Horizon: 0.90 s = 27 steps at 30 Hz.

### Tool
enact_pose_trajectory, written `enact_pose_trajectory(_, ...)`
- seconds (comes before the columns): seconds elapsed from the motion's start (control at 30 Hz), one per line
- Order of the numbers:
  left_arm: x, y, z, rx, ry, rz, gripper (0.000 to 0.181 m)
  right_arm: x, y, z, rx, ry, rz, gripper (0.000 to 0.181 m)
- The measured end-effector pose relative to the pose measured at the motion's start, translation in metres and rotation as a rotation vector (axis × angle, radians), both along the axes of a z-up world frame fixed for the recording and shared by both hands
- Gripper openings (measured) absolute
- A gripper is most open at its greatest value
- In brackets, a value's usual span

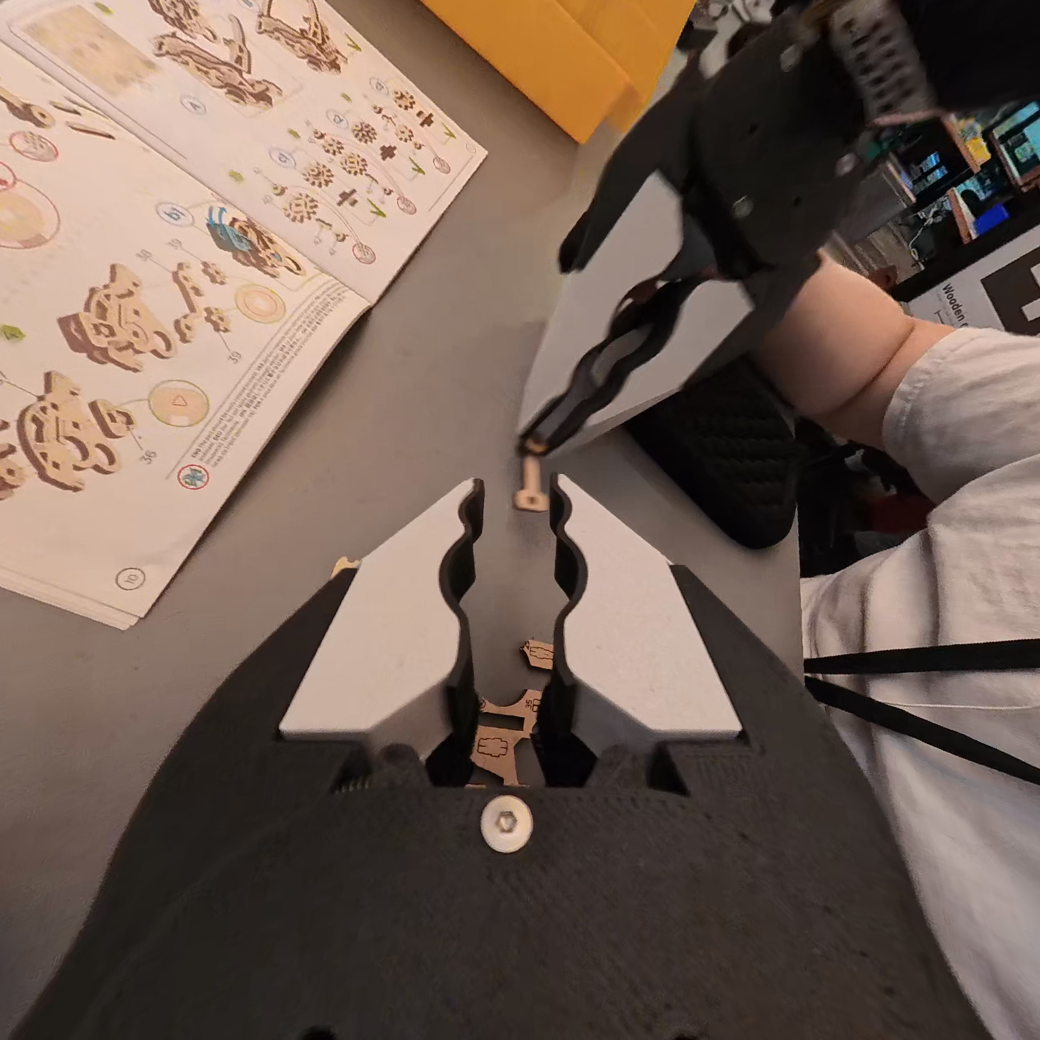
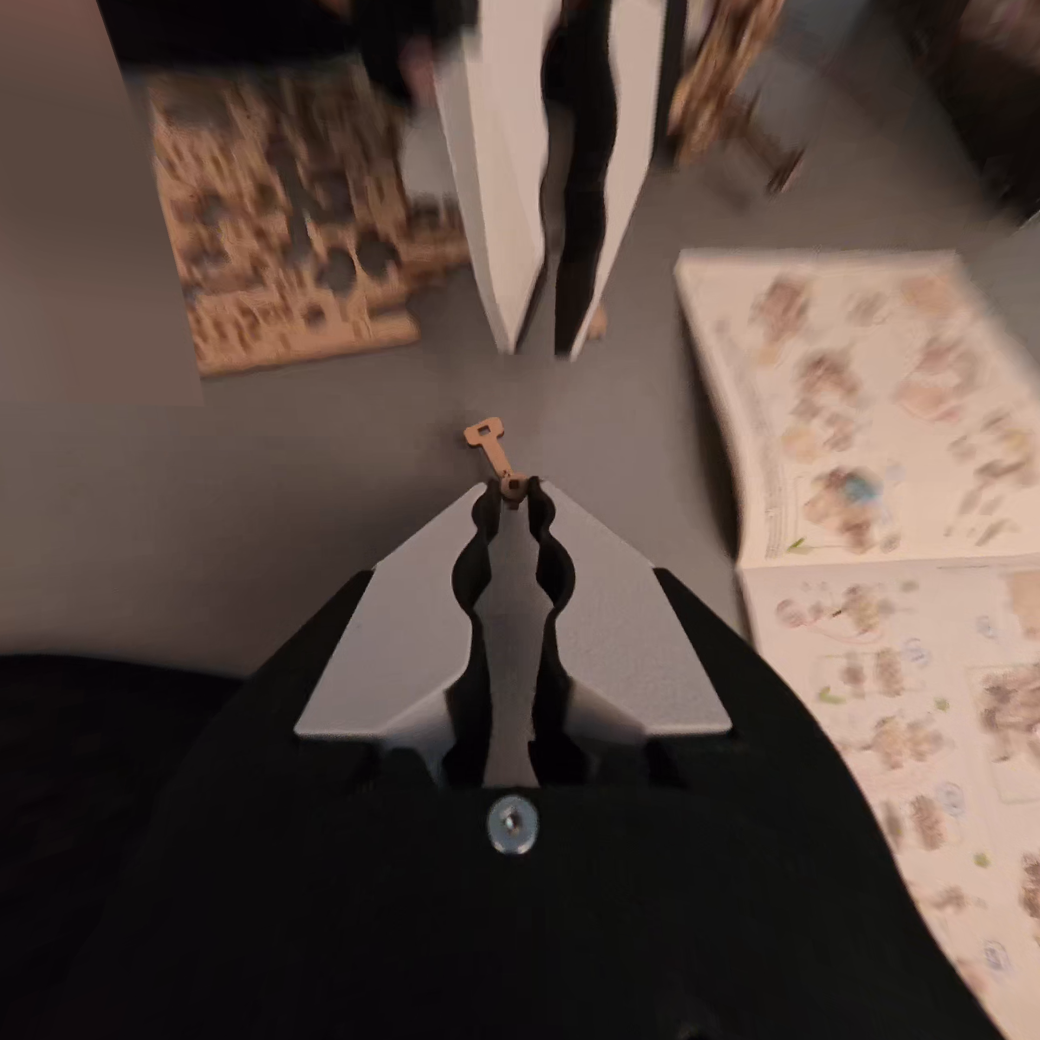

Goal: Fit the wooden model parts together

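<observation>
A small key-shaped wooden part [image 2: 488, 444] with a square hole at its far end sticks out of my right gripper [image 2: 513, 488], which is shut on its near end, low over the grey table. In the left wrist view the same part [image 1: 532, 488] hangs from the right gripper [image 1: 534, 444], just in front of my left gripper [image 1: 518, 485]. The left gripper is open and empty, its tips on either side of the part's free end. Two flat wooden parts [image 1: 506, 731] lie on the table under the left gripper.
An open instruction booklet [image 1: 169, 281] lies on the table; it also shows in the right wrist view [image 2: 872, 450]. A laser-cut wooden parts sheet [image 2: 281, 236] lies beyond the left gripper. A yellow box [image 1: 563, 62] stands at the back. A person's arm [image 1: 844, 371] is at the table's edge. My hands' fingertips stand some 4 cm from each other.
</observation>
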<state>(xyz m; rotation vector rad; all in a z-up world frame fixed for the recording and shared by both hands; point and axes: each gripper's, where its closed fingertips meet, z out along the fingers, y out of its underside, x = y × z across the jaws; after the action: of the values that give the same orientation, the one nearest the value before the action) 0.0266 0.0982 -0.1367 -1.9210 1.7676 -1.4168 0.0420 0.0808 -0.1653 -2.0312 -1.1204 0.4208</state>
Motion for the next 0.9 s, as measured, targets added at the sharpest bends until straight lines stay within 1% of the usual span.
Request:
enact_pose_trajectory(0.03, 0.000, -0.001, -0.001, 0.007, 0.005, -0.004, 0.021, 0.000, 0.000, -0.010, -0.033, 0.000, -0.003, 0.007)
enact_pose_trajectory(0.07, 0.000, -0.001, -0.003, 0.020, 0.009, -0.005, 0.021, 0.000, 0.000, -0.004, -0.041, 0.038, -0.003, 0.008)
enact_pose_trajectory(0.1, 0.000, -0.001, -0.004, 0.035, 0.012, -0.006, 0.021, 0.005, -0.001, -0.001, -0.055, -0.009, -0.011, 0.008)
enact_pose_trajectory(0.13, 0.000, 0.001, -0.005, 0.050, 0.015, -0.004, 0.020, 0.002, 0.001, 0.011, 0.011, 0.006, -0.006, 0.008)
enact_pose_trajectory(0.17, 0.000, 0.002, -0.007, 0.064, 0.016, 0.002, 0.020, -0.001, 0.001, 0.016, 0.047, 0.039, 0.000, 0.008)
enact_pose_trajectory(0.2, 0.000, 0.003, -0.007, 0.070, 0.015, 0.004, 0.020, 0.004, 0.001, -0.002, -0.009, -0.001, -0.014, 0.008)
enact_pose_trajectory(0.23, 0.000, 0.003, -0.008, 0.068, 0.016, 0.004, 0.021, 0.005, 0.001, -0.009, -0.034, 0.005, -0.025, 0.007)
enact_pose_trajectory(0.27, 0.001, 0.004, -0.008, 0.062, 0.013, 0.009, 0.021, 0.004, 0.000, -0.002, -0.041, 0.024, -0.022, 0.008)
enact_pose_trajectory(0.3, 0.001, 0.004, -0.007, 0.057, 0.006, 0.013, 0.021, 0.007, -0.001, 0.002, -0.038, -0.033, -0.030, 0.008)
enact_pose_trajectory(0.33, 0.001, 0.004, -0.007, 0.054, 0.003, 0.014, 0.020, 0.004, 0.001, 0.014, 0.022, -0.028, -0.026, 0.008)
enact_pose_trajectory(0.37, 0.002, 0.005, -0.007, 0.057, 0.001, 0.016, 0.020, -0.001, 0.000, 0.017, 0.043, 0.015, -0.014, 0.008)
enact_pose_trajectory(0.4, 0.002, 0.005, -0.007, 0.060, -0.001, 0.017, 0.020, 0.003, -0.002, -0.003, -0.025, -0.020, -0.023, 0.008)
enact_pose_trajectory(0.43, 0.002, 0.005, -0.008, 0.060, -0.002, 0.016, 0.020, 0.003, 0.000, -0.009, -0.046, 0.017, -0.033, 0.007)
enact_pose_trajectory(0.47, 0.002, 0.005, -0.008, 0.060, -0.003, 0.016, 0.020, 0.003, -0.001, -0.003, -0.064, 0.051, -0.040, 0.008)
enact_pose_trajectory(0.5, 0.002, 0.004, -0.008, 0.061, -0.002, 0.015, 0.020, 0.007, -0.001, 0.002, -0.058, 0.000, -0.049, 0.008)
enact_pose_trajectory(0.53, 0.002, 0.004, -0.009, 0.065, -0.001, 0.015, 0.020, 0.006, 0.002, 0.012, 0.021, -0.011, -0.044, 0.008)
enact_pose_trajectory(0.57, 0.002, 0.004, -0.009, 0.067, 0.000, 0.013, 0.020, 0.001, 0.002, 0.010, 0.050, -0.012, -0.026, 0.008)
enact_pose_trajectory(0.6, 0.002, 0.003, -0.010, 0.066, 0.004, 0.010, 0.020, 0.008, -0.002, -0.016, -0.040, -0.093, -0.028, 0.009)
enact_pose_trajectory(0.63, 0.002, 0.003, -0.010, 0.061, 0.006, 0.007, 0.020, 0.000, 0.000, -0.005, -0.020, 0.019, -0.027, 0.008)
enact_pose_trajectory(0.67, 0.002, 0.002, -0.011, 0.059, 0.006, 0.005, 0.020, 0.002, -0.002, -0.003, -0.060, 0.003, -0.039, 0.009)
enact_pose_trajectory(0.7, 0.002, 0.002, -0.011, 0.060, 0.008, 0.006, 0.020, 0.005, 0.000, 0.004, -0.034, -0.024, -0.050, 0.009)
enact_pose_trajectory(0.73, 0.002, 0.002, -0.011, 0.063, 0.007, 0.007, 0.020, 0.002, 0.002, 0.012, 0.022, 0.003, -0.045, 0.008)
enact_pose_trajectory(0.77, 0.002, 0.002, -0.010, 0.063, 0.004, 0.007, 0.020, 0.002, 0.001, 0.004, 0.000, 0.001, -0.046, 0.008)
enact_pose_trajectory(0.8, 0.003, 0.002, -0.010, 0.059, 0.002, 0.007, 0.020, 0.009, -0.001, -0.016, -0.069, -0.059, -0.054, 0.008)
enact_pose_trajectory(0.83, 0.003, 0.002, -0.010, 0.057, 0.002, 0.007, 0.020, 0.003, 0.002, -0.005, -0.055, 0.038, -0.058, 0.008)
enact_pose_trajectory(0.87, 0.002, 0.002, -0.010, 0.057, 0.001, 0.010, 0.020, 0.008, 0.000, -0.003, -0.087, 0.001, -0.069, 0.009)
enact_pose_trajectory(0.9, 0.003, 0.003, -0.010, 0.059, -0.001, 0.013, 0.020, 0.008, 0.003, 0.007, -0.039, 0.004, -0.070, 0.009)
